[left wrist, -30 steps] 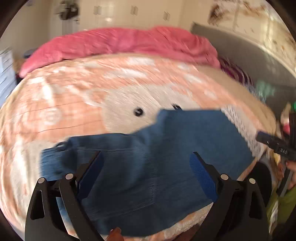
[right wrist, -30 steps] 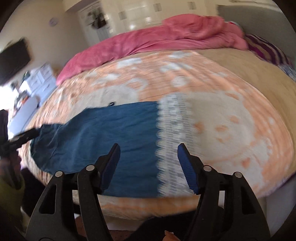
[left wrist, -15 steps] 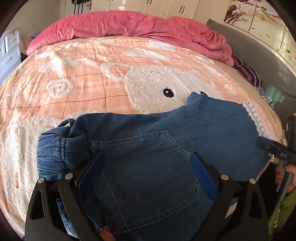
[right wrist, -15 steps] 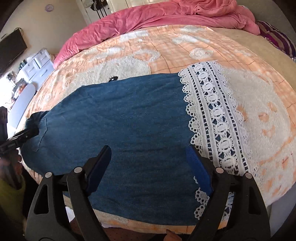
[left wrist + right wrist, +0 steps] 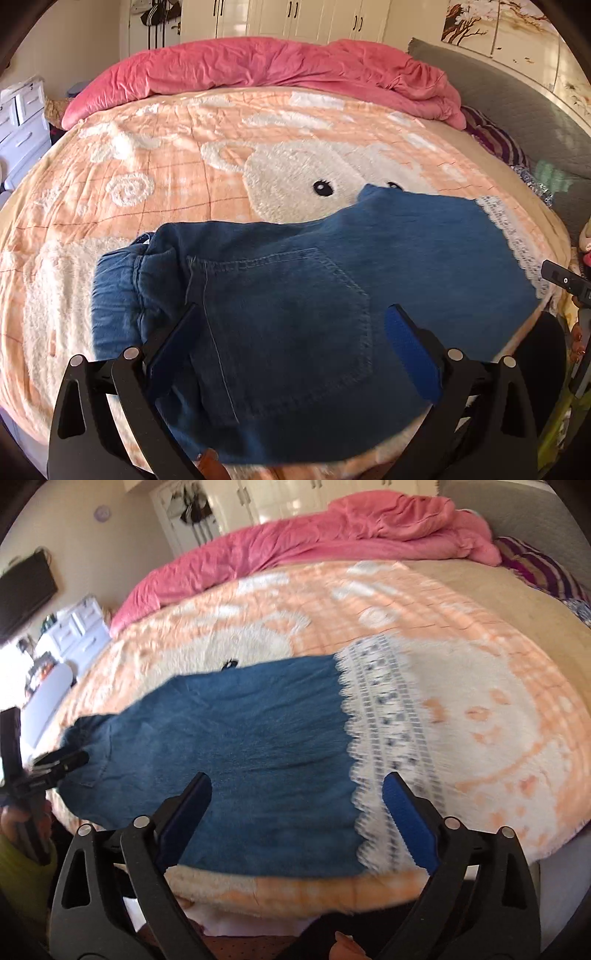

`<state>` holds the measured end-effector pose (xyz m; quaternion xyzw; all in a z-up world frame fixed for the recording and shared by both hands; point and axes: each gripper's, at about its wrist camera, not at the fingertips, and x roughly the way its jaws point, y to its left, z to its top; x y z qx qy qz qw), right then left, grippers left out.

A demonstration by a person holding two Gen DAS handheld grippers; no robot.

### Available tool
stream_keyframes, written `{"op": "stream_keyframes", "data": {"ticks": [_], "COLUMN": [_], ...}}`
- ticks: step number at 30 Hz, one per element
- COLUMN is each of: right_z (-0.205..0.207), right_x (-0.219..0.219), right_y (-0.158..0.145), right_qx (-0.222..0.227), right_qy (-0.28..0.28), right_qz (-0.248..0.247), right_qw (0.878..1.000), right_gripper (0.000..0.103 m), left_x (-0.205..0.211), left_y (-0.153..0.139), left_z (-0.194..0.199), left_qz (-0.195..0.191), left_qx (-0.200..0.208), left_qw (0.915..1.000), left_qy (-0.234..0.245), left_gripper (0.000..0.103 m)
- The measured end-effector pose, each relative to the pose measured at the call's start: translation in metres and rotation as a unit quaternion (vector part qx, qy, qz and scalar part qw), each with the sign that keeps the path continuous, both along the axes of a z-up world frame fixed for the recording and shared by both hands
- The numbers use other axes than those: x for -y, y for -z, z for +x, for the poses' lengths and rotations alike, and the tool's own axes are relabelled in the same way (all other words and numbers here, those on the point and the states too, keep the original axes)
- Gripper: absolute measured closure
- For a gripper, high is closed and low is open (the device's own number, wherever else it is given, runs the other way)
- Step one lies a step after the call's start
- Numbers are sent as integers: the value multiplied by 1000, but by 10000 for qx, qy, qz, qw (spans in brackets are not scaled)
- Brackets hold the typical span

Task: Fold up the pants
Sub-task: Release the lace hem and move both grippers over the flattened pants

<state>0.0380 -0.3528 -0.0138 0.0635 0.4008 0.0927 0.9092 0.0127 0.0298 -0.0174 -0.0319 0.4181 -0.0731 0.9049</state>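
Note:
Blue denim pants (image 5: 406,258) lie flat across the near edge of the bed. The waistband (image 5: 118,295) is bunched at the left, and a back pocket (image 5: 288,350) faces up. My left gripper (image 5: 291,314) hovers over the pocket. Its jaws are opening and the pads press on nothing. In the right wrist view the pants (image 5: 240,731) end in a white lace hem (image 5: 388,757). My right gripper (image 5: 295,779) hangs above the cloth next to the hem, jaws opening, with nothing gripped. The left gripper (image 5: 55,764) shows at the waist end.
A peach blanket with a white bear (image 5: 184,166) covers the bed. A pink duvet (image 5: 258,66) is heaped at the far end, and a grey padded headboard (image 5: 517,110) runs along the right. White drawers (image 5: 22,122) stand at the left, and a dark screen (image 5: 26,594) hangs on the wall.
The right gripper's jaws have spread wider, and its view has pulled back to show the bed's front edge. The left gripper has shifted over the pocket. The pants now lie spread out.

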Motion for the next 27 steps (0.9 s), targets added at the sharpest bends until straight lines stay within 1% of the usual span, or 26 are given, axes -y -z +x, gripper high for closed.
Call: {"op": "stream_keyframes", "data": {"ticks": [3, 8, 12, 15, 18, 20, 22, 23, 26, 27], "right_z": [-11, -26, -32, -32, -31, -30, -26, -25, -21, -19], "right_x": [15, 38, 47, 50, 52, 52, 53, 53, 54, 55], "right_y": [-3, -1, 0, 2, 6, 8, 11, 13, 16, 17], "right_qx": [37, 55, 77, 79, 65, 39, -6, -29, -88, -112], "right_qy": [240, 534, 579, 580, 589, 595, 600, 615, 623, 627], "right_qz": [-172, -34, 47, 157, 261, 335, 404, 436, 575, 616], "right_qw": [9996, 9986, 9983, 9982, 9979, 9977, 9974, 9971, 9964, 9961], "right_gripper": [12, 10, 9, 9, 9, 9, 9, 9, 9, 9], "left_x": [7, 29, 53, 79, 107, 128, 148, 160, 185, 196], "left_y": [-9, -26, -37, -44, -49, -55, -57, -57, -54, -53], "left_z": [-11, -25, -28, -22, -13, -8, 1, 8, 28, 39], "left_qz": [-2, 64, 149, 316, 428, 393, 437, 523, 761, 781], "left_qx": [49, 152, 225, 236, 227, 233, 201, 196, 149, 97], "left_qw": [10000, 9991, 9971, 9941, 9898, 9847, 9797, 9767, 9716, 9688], "left_qy": [84, 387, 715, 1007, 1340, 1684, 1948, 2071, 2236, 2350], "left_gripper": [4, 4, 4, 4, 4, 4, 4, 4, 4, 4]}}
